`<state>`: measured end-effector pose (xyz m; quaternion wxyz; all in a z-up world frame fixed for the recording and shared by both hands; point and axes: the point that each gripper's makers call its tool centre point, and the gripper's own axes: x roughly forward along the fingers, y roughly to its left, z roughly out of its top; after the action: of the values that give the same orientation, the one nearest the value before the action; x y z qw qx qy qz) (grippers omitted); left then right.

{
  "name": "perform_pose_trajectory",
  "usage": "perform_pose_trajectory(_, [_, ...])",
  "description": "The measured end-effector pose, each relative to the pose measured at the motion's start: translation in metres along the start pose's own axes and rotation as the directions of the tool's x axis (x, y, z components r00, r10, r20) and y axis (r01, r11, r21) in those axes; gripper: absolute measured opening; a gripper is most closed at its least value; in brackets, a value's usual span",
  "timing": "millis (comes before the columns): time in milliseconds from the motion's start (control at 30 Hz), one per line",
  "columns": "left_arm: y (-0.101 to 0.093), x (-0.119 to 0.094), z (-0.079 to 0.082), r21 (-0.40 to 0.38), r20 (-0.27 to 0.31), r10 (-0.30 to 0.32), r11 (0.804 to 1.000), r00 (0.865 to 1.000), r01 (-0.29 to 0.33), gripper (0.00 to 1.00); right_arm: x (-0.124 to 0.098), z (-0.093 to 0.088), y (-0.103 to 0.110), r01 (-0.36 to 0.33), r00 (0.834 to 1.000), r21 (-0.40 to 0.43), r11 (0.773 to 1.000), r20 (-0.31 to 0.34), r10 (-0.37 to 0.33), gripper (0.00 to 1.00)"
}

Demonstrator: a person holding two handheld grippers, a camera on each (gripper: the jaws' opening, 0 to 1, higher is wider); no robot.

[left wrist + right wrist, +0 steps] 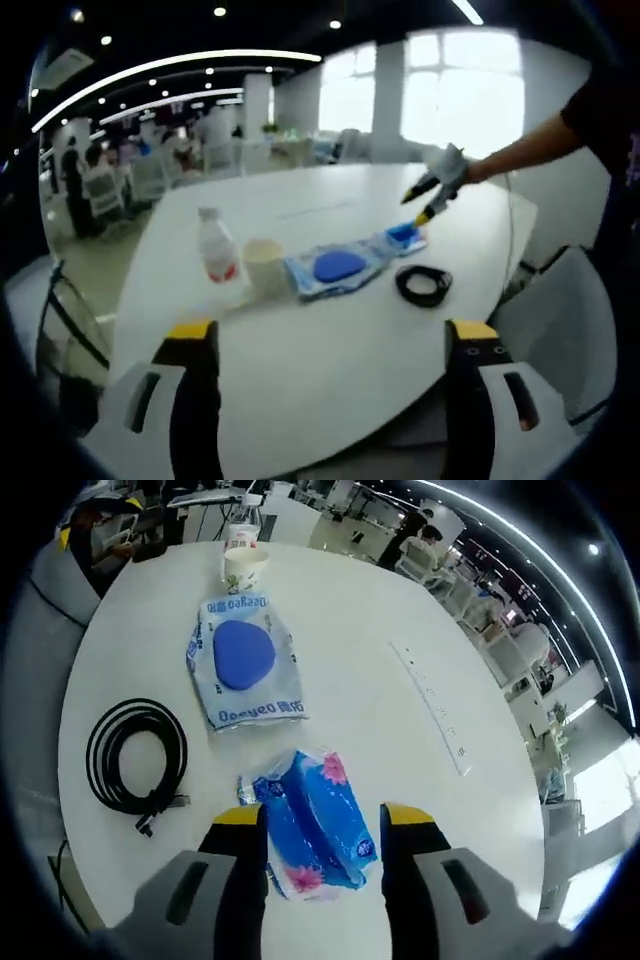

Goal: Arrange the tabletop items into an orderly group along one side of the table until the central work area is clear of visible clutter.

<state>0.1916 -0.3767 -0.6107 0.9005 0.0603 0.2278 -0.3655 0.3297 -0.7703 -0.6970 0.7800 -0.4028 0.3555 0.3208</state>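
**Tissue pack is next, go easy on it**

Left gripper [332,345] hangs back over the near table [300,380] edge, jaws wide with nothing in them. In its view the row runs bottle [216,246] at 9 o'clock, paper cup [264,265], wipes pack [338,269], then cable coil [423,284] toward 3. Right gripper [322,825] sits low at 6 o'clock in its own view, jaws open either side of the tissue pack [318,821]; can't tell if they're touching it. That pack looks soft, light and crinkly, so I'd pinch across the narrow middle, gently.
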Motion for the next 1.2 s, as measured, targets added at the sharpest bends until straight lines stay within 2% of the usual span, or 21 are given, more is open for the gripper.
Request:
perform_pose_trajectory(167, [0.002, -0.004, -0.011, 0.000, -0.012, 0.021, 1.000, 1.000, -0.021, 0.95, 0.009, -0.007, -0.003, -0.017, 1.000, -0.043, 0.999, -0.022, 0.016, 0.40])
perform_pose_trajectory(400, [-0.005, -0.004, -0.023, 0.008, -0.029, 0.004, 1.000, 1.000, -0.004, 1.00, 0.025, -0.020, -0.007, -0.054, 0.996, -0.107, 0.993, -0.070, 0.047, 0.38])
perform_pose_trajectory(700, [-0.016, 0.003, -0.022, -0.009, -0.012, -0.018, 1.000, 1.000, 0.017, 1.00, 0.034, -0.034, -0.005, -0.087, 0.992, -0.126, 0.988, -0.103, 0.074, 0.29])
perform_pose_trajectory(867, [-0.021, 0.001, -0.019, 0.033, 0.007, -0.024, 0.999, 1.000, 0.024, 1.00, 0.040, -0.034, -0.003, -0.083, 0.992, -0.163, 0.983, -0.102, 0.067, 0.20])
perform_pose_trajectory(1000, [-0.019, 0.002, -0.023, 0.043, -0.015, -0.019, 0.999, 1.000, 0.019, 1.00, 0.045, -0.029, -0.001, -0.084, 0.993, -0.182, 0.980, -0.101, 0.066, 0.18])
perform_pose_trajectory(1200, [-0.018, 0.002, -0.023, 0.043, -0.013, -0.019, 0.999, 1.000, 0.019, 1.00, 0.048, -0.024, 0.003, -0.088, 0.992, -0.226, 0.970, -0.107, 0.065, 0.03])
